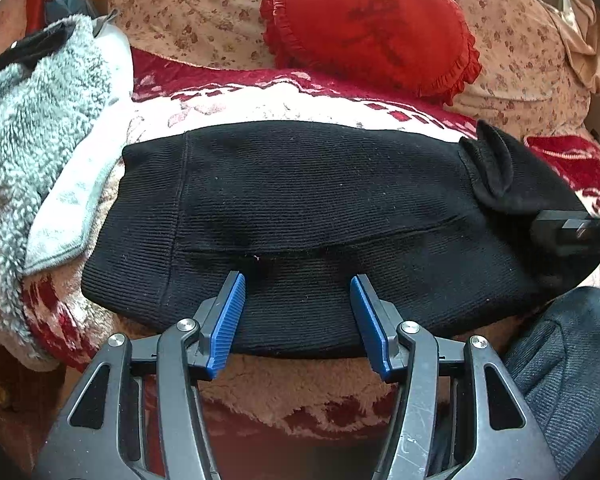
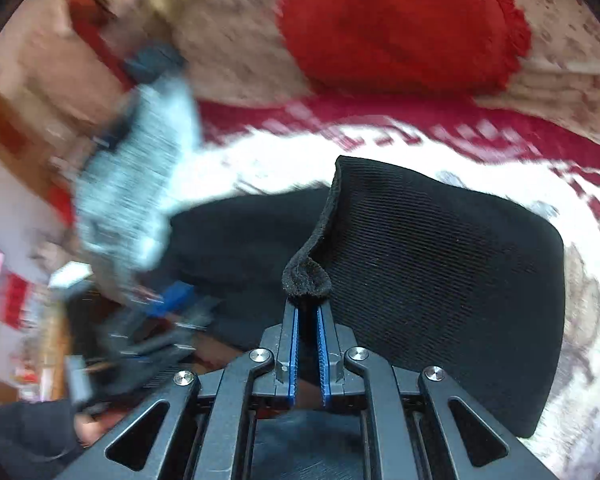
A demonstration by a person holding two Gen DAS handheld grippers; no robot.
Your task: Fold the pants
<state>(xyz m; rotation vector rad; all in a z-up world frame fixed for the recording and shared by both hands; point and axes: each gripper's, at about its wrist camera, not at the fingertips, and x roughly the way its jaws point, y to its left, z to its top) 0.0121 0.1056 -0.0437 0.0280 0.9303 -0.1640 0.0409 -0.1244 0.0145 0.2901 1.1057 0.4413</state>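
The black ribbed knit pants (image 1: pixel 320 208) lie folded across a red and white blanket (image 1: pixel 260 100). My left gripper (image 1: pixel 298 284) is open, its blue pads over the near edge of the pants, touching nothing. My right gripper (image 2: pixel 307 312) is shut on a raised fold of the black pants (image 2: pixel 440 280), pinching the fabric edge and holding it up. In the left wrist view the right gripper's dark tip (image 1: pixel 576 228) shows at the far right, with a lifted flap of the pants (image 1: pixel 496 164) beside it. The right wrist view is motion-blurred.
A red frilled cushion (image 1: pixel 372 28) rests on floral pillows (image 1: pixel 188 12) at the back. A grey fleece garment (image 1: pixel 32 120) and a light towel (image 1: pixel 76 200) lie at the left. Dark blue-grey fabric (image 1: pixel 568 360) is at the near right.
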